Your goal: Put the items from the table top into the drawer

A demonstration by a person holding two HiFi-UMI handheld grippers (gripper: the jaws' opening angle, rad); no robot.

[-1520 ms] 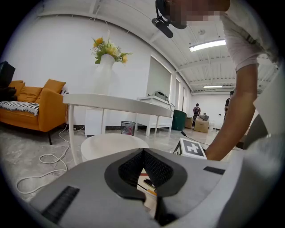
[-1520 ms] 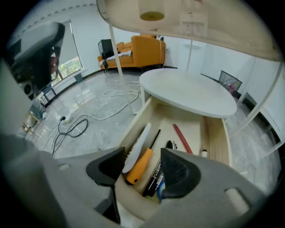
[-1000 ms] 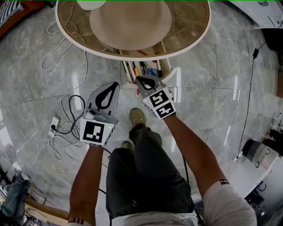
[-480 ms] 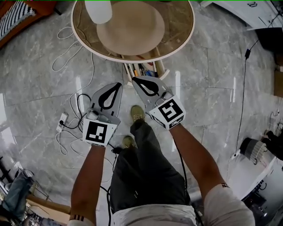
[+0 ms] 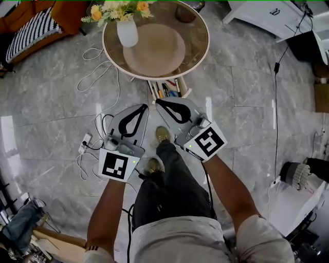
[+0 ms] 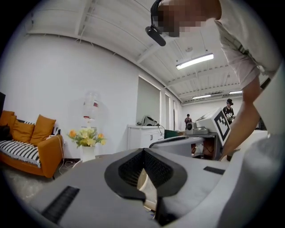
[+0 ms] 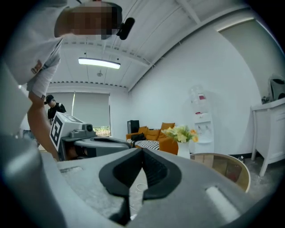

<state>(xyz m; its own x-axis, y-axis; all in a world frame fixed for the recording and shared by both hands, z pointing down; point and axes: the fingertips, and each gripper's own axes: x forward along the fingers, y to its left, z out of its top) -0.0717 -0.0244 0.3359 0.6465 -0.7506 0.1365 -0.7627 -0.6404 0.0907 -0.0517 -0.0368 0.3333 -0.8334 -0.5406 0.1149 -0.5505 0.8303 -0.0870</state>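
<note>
A round wooden table [image 5: 197,31] stands ahead on the marble floor. On it are a white vase of flowers [image 5: 127,32] and a flat beige round mat [image 5: 156,50]. Below its near rim an open drawer [image 5: 167,88] shows several pens lying in it. My left gripper [image 5: 145,106] and right gripper [image 5: 158,101] are held side by side high above the floor, short of the drawer. Both are shut with nothing between the jaws, as the left gripper view [image 6: 143,150] and the right gripper view [image 7: 142,149] confirm. The flowers [image 7: 180,133] and the table's edge [image 7: 222,167] lie beyond the right jaws.
White cables and a power strip [image 5: 85,141] lie on the floor at the left. An orange sofa with a striped cushion [image 5: 31,23] is at the top left, a white cabinet [image 5: 267,15] at the top right. My legs and shoes [image 5: 163,134] are below the grippers.
Both grippers have risen, staying shut and empty. The view has pulled up and back, so the table looks smaller and the vase of flowers has come into sight.
</note>
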